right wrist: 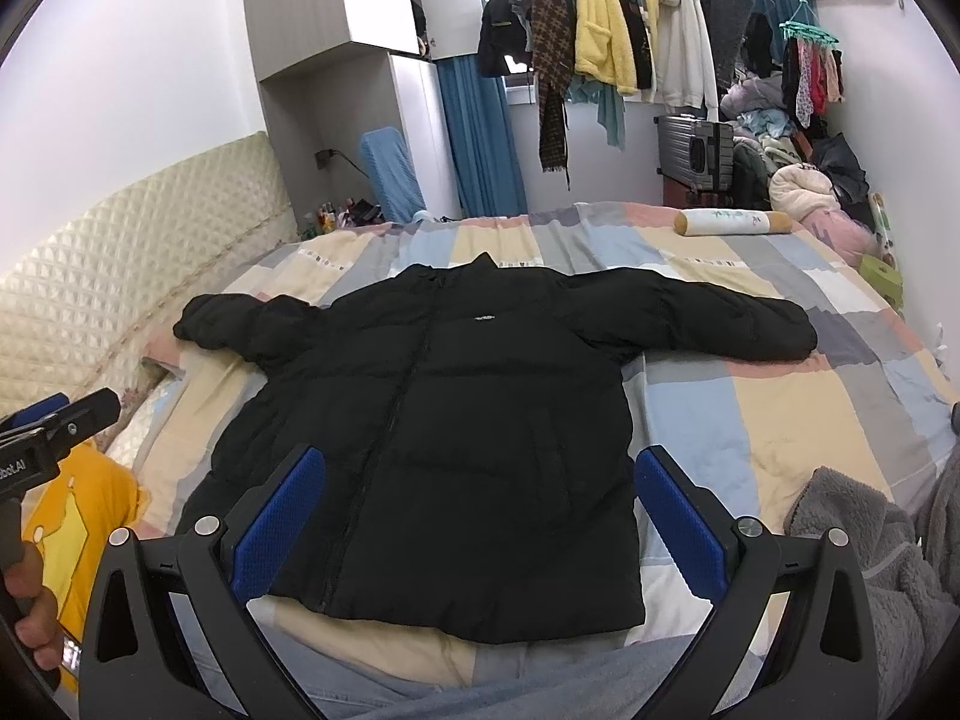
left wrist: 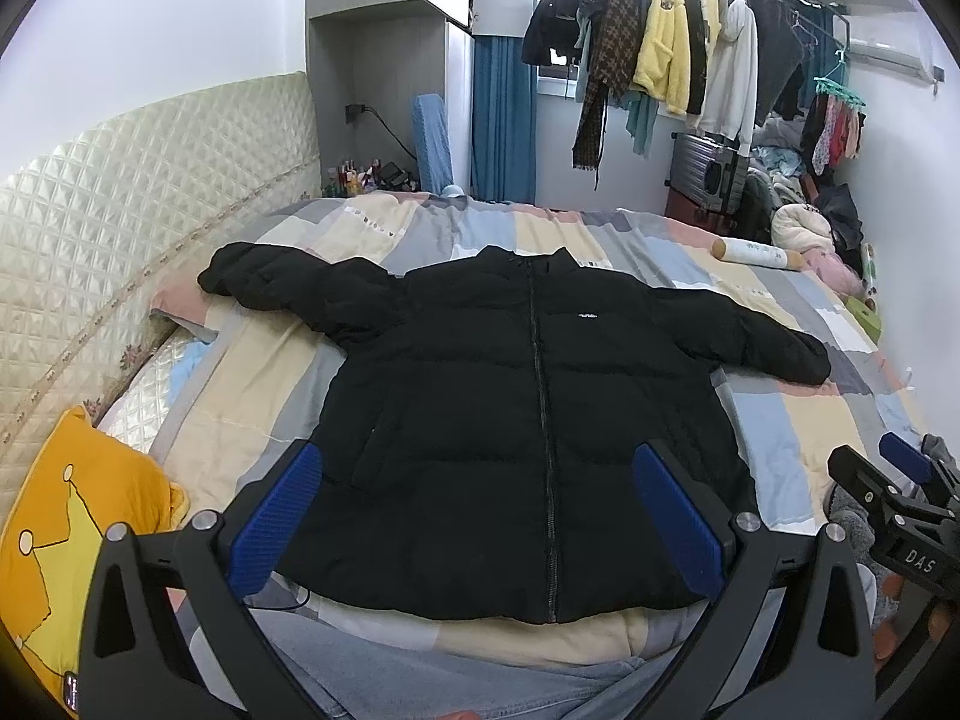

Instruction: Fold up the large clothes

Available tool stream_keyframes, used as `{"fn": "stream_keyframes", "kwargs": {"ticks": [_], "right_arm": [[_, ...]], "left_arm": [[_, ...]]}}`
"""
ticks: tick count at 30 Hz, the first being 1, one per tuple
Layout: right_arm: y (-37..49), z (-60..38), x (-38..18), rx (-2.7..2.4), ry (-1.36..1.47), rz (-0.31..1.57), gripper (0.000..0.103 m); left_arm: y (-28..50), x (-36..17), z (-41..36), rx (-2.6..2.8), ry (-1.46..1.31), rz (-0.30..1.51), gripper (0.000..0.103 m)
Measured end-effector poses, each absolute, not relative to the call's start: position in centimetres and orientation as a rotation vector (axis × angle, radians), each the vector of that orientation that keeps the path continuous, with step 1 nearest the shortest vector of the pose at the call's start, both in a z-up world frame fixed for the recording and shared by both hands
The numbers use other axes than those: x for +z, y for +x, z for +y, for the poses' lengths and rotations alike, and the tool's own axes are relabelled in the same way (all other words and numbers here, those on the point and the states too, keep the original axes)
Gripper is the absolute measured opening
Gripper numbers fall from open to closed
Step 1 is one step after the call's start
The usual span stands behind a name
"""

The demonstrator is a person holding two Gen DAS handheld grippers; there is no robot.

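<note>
Both grippers are held out in front, side by side, pointing forward and slightly down. The left gripper point(left wrist: 477, 516) has its blue-padded fingers point(left wrist: 276, 516) spread wide with nothing between them. Same for the right gripper point(right wrist: 477, 519), fingers point(right wrist: 681, 525) wide apart and empty. A hand point(right wrist: 36, 624) grips the left one's handle.

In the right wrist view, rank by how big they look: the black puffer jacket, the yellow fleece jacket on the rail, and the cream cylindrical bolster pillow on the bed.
1. Black puffer jacket, by far the largest.
2. Yellow fleece jacket.
3. Cream cylindrical bolster pillow.
The last two look similar in size and sit far off, so their order is unsure.
</note>
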State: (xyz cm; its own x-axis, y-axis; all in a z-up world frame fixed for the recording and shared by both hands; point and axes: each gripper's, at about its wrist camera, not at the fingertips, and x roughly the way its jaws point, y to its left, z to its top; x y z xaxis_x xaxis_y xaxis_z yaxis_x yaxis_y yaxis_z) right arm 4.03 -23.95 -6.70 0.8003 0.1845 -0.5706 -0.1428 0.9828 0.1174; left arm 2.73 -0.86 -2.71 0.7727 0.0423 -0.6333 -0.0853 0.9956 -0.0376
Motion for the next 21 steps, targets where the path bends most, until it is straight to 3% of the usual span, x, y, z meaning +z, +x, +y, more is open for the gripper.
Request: {"fn": "stream_keyframes", "kwargs": {"ticks": [21], "right_arm": [[9.8,-27.6,-5.2,0.138,0.098,0.584,0.103]], "left_arm": [[8.0,0.9,-4.1,-0.043,-0.002,0.6,0.103]]}}
